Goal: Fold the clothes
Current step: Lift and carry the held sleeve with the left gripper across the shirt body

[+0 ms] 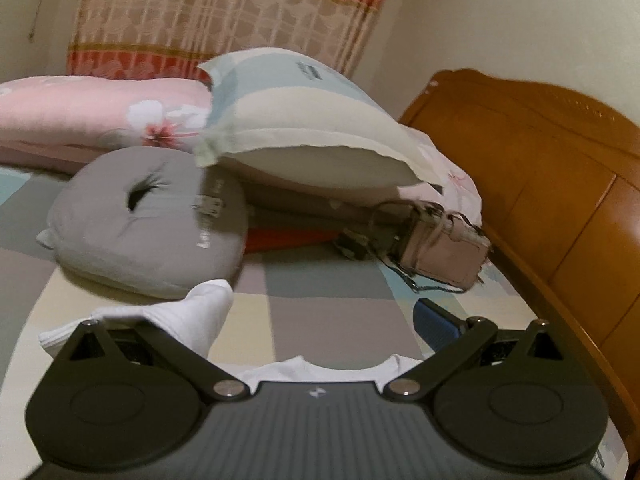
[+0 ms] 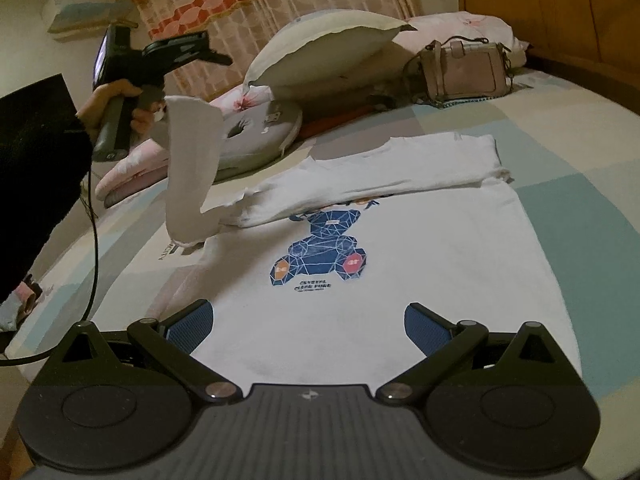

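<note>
A white T-shirt (image 2: 400,248) with a blue geometric bear print lies flat on the bed, its far side folded over onto the chest. One sleeve (image 2: 192,168) stands lifted at the left, up by my left gripper (image 2: 180,50), which a hand holds above the bed. In the left wrist view that gripper (image 1: 316,320) is spread wide; white cloth (image 1: 200,316) drapes over its left finger and hides the pad, while the right blue pad (image 1: 434,320) is bare. My right gripper (image 2: 308,328) hovers open over the shirt's near edge, holding nothing.
A grey round cushion (image 2: 256,136), stacked pillows (image 2: 320,56) and a pink handbag (image 2: 468,68) crowd the head of the bed. The wooden headboard (image 1: 540,168) runs along the right. A black cable (image 2: 94,240) hangs from the left gripper by a dark sleeve (image 2: 36,160).
</note>
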### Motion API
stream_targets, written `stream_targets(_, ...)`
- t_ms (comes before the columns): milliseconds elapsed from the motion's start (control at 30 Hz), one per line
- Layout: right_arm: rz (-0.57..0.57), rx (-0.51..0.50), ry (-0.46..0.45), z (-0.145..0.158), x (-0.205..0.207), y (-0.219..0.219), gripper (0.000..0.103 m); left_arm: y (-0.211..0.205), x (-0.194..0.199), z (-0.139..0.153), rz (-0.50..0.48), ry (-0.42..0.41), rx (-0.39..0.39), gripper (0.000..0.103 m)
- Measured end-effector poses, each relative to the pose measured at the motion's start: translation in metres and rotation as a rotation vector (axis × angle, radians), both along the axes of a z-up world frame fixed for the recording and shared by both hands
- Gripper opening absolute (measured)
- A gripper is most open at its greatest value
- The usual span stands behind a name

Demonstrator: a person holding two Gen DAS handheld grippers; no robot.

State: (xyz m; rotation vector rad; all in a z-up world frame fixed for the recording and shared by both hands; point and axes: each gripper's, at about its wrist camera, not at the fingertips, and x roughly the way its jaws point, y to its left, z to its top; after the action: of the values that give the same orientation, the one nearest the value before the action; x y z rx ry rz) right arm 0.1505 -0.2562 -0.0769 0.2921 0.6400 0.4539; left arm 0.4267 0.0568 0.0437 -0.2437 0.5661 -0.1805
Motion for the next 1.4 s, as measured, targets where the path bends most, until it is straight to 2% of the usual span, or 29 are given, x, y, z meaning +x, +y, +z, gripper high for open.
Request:
stream_targets(167,-0.004,0.05,0.004,-0.007,0.002,-0.009,0.103,-0.036,0.014,-0.002,-0.043,0.016,0.01,0.102)
stream_targets(633,-0.008,0.094,0.026,-0.024,0.012,-0.022,0.103,-0.128,0.047,-0.023,-0.156,0.067,0.03,0.102)
stream_targets(1033,-0.029,0.104,0.039,-0.031,0.01,-0.034,0.103,-0.176,0.053,-0.054,-0.226,0.123,0.069,0.102)
stream_targets(1200,-0.032,0.082,0.034,-0.031,0.009,-0.033,0.103,-0.191,0.05,-0.08,-0.275,0.17,0.084,0.102)
stream_targets(1400,-0.046,0.048,0.036,-0.033,0.009,-0.031,0.103,-0.205,0.05,-0.133,-0.307,0.292,0.063,0.102)
